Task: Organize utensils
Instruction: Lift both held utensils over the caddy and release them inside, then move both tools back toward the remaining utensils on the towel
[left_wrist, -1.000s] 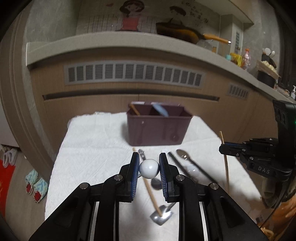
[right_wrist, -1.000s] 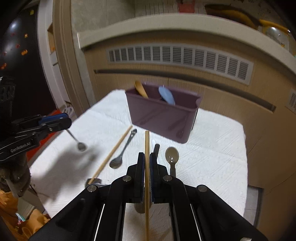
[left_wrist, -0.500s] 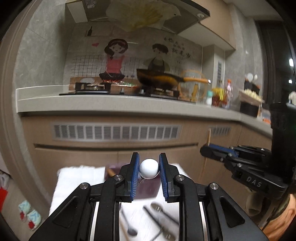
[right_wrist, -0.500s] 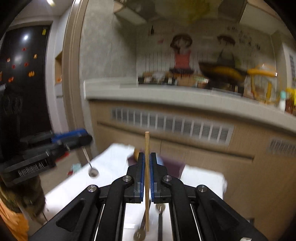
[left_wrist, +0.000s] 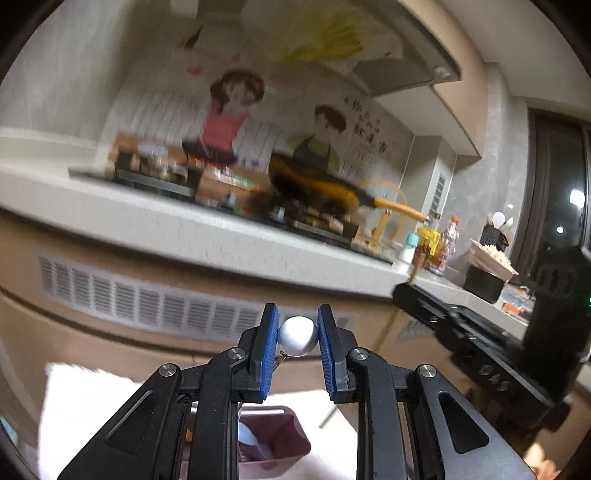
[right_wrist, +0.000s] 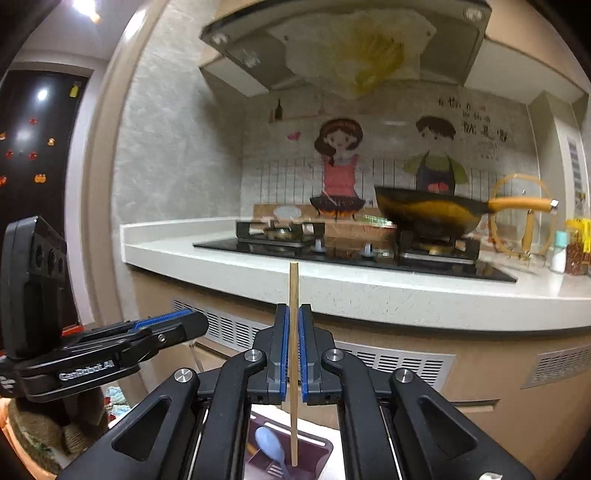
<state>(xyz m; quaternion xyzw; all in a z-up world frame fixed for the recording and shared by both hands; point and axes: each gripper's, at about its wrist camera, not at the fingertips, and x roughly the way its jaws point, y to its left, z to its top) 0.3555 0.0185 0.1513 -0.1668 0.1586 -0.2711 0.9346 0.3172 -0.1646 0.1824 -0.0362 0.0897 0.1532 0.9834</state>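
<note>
While both grippers hang above the utensil holder, the scene reads as follows.

Left gripper (left_wrist: 298, 334): its blue pads are clamped on the white ball end of a metal utensil (left_wrist: 297, 335); the thin stem runs down out of sight behind the fingers, so what kind of utensil it is cannot be told.

Right gripper (right_wrist: 293, 345): pressed together on a wooden chopstick (right_wrist: 293, 354), which stands upright, its top above the pads and its lower end hanging over the holder.

Utensil holder (right_wrist: 317, 456): a dark maroon plastic box with compartments, low in both wrist views, directly beneath the grippers.

Contents of holder: a pale blue plastic fork (right_wrist: 271, 448) lies in one compartment; a brown wooden piece shows beside it.

Bench (left_wrist: 85, 402): covered by a white towel, with the holder standing on it.

Gripper positions: each shows in the other's view, the left one at the left edge of the right wrist view, the right one at the right edge of the left wrist view, side by side and apart.

Background: a kitchen counter with a gas hob, a yellow-handled wok (right_wrist: 432, 214) on the burner, and a cartoon wall decal behind.
</note>
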